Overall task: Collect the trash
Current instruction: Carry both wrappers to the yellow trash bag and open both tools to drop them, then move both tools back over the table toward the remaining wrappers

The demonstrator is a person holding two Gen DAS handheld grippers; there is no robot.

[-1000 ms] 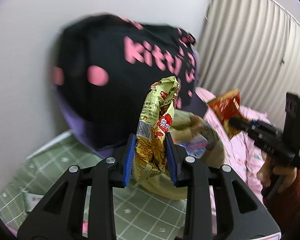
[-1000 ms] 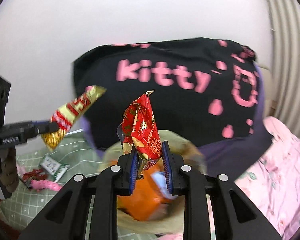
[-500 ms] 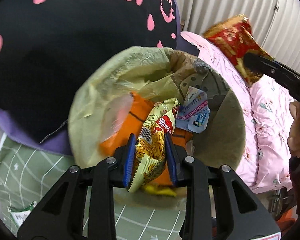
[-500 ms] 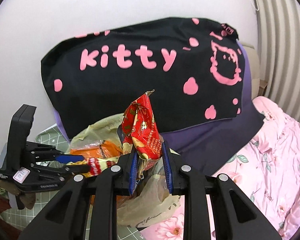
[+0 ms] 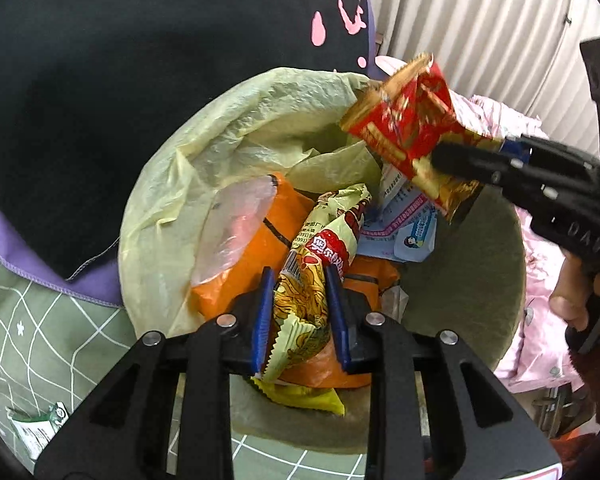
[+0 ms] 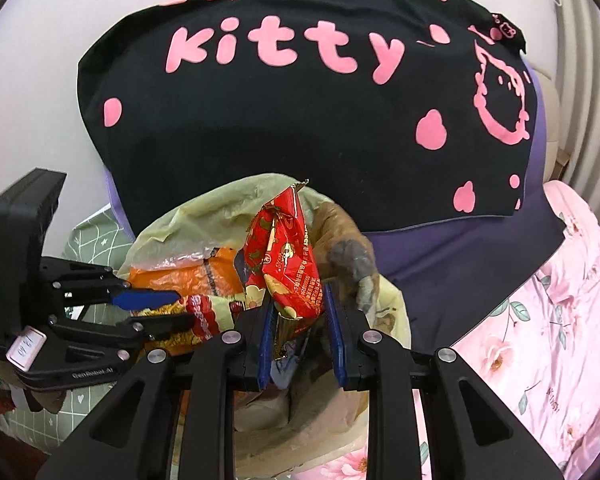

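- The yellow-green snack wrapper [image 5: 312,280] is looking light, thin and crinkly, probably slippery film; it is folding under pressure, so a pinch across its crumpled middle, as now, seems the safest hold (an edge grip would likely slide off).
- The left gripper [image 5: 300,312] is holding it with its fingers [image 5: 260,320] clamped on the wrapper's lower half, the top leaning toward 1 o'clock over the open trash bin [image 5: 480,280].
- The wrapper is showing red lettering, a barcode and a serrated bottom edge.
- The red snack wrapper [image 6: 288,256] is equally flimsy, glossy and creased, with gold trim; the right gripper [image 6: 300,332] is pinching its bottom end, fingers [image 6: 266,340] pressing on the foil.
- Both wrappers are hanging above the bin's pale yellow liner bag [image 5: 228,128], where an orange bag [image 5: 260,248] and a blue-white packet [image 5: 408,224] are already lying.
- A small green-white wrapper [image 5: 36,428] is lying on the checked bedsheet [image 5: 60,340] at 8 o'clock (probably still to collect).
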